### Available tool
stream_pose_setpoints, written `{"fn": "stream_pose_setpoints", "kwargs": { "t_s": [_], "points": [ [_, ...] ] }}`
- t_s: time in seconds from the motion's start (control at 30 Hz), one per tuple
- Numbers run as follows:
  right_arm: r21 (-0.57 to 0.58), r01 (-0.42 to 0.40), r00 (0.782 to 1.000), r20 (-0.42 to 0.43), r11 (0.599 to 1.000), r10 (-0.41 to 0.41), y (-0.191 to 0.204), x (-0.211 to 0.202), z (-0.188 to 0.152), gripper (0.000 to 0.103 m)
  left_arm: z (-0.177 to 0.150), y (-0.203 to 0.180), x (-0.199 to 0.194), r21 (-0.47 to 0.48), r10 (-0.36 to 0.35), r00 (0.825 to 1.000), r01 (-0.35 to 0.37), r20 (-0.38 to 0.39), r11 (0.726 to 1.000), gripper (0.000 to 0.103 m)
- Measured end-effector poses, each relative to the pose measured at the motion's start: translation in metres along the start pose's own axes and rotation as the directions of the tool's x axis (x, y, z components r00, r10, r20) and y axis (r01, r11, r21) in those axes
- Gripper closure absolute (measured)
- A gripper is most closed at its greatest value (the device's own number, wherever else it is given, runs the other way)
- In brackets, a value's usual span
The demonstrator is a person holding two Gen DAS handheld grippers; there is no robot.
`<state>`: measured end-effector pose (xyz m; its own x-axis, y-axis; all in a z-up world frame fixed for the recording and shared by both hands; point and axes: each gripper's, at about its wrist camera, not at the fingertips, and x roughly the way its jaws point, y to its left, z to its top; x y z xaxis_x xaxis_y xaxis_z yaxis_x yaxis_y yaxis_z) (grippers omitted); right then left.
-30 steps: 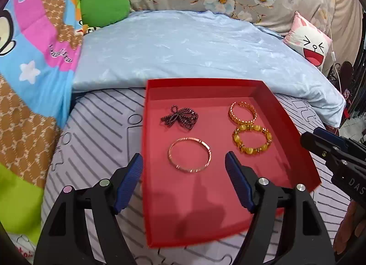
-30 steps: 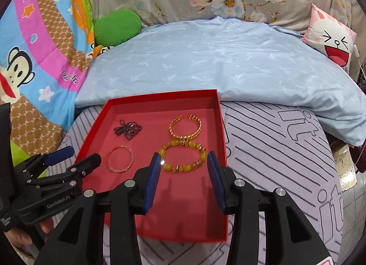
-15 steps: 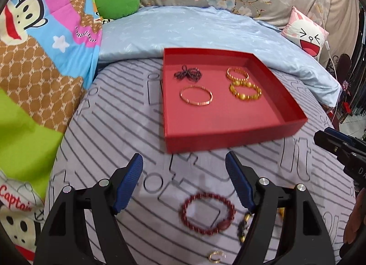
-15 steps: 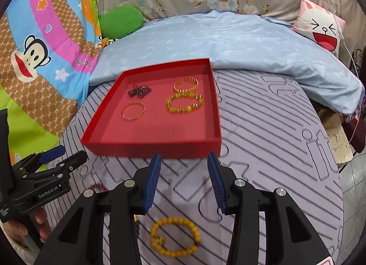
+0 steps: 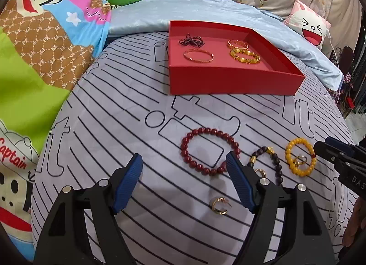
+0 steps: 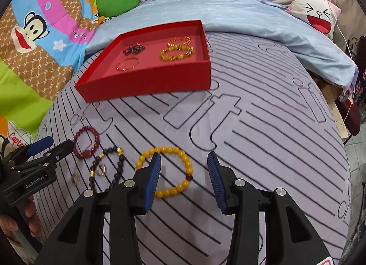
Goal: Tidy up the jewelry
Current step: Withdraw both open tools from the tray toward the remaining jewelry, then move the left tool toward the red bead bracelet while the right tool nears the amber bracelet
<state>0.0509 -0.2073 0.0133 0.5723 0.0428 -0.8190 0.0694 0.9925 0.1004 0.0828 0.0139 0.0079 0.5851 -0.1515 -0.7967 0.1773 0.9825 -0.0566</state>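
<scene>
**A:** Where's everything sitting right now?

**B:** Your left gripper (image 5: 184, 165) has its fingers spread wide, holding nothing, hovering over the striped bedsheet (image 5: 114, 128). The dark red bead bracelet (image 5: 210, 151) lies flat on the sheet, and your right-side finger tip sits right at its rim. Just past that is a dark bead bracelet with gold beads (image 5: 270, 162) with a small gold ring (image 5: 260, 173) inside its loop, and another gold ring (image 5: 219, 205) lies near the camera between your fingers.

**A:** And the other hand?

**B:** Your right gripper (image 6: 184, 169) is also wide apart and empty, over the yellow bead bracelet (image 6: 169, 171); one finger overlaps its left edge in view, can't tell if it touches. The red tray (image 6: 146, 82) is well beyond, by the blue quilt (image 6: 228, 13). It holds a thin gold bangle (image 6: 128, 63), a dark bead tangle (image 6: 134, 49), and two gold-coloured bracelets (image 6: 177, 48) touching each other.
</scene>
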Motion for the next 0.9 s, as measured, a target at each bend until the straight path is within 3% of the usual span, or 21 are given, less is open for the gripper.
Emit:
{"fn": "stream_pose_setpoints", "kwargs": {
  "t_s": [0.6,0.9],
  "points": [
    [-0.032,0.048,0.999,-0.01,0.998,-0.048,0.002,0.017,-0.015,0.065,-0.018,0.003,-0.001,-0.035,0.013,1.0,-0.013,-0.017,0.999,0.032],
    [-0.089,0.055,0.998,0.003,0.995,-0.055,0.011,0.016,-0.019,0.087,-0.009,0.008,0.005,-0.06,0.023,1.0,-0.024,-0.017,0.998,0.032]
  ]
}}
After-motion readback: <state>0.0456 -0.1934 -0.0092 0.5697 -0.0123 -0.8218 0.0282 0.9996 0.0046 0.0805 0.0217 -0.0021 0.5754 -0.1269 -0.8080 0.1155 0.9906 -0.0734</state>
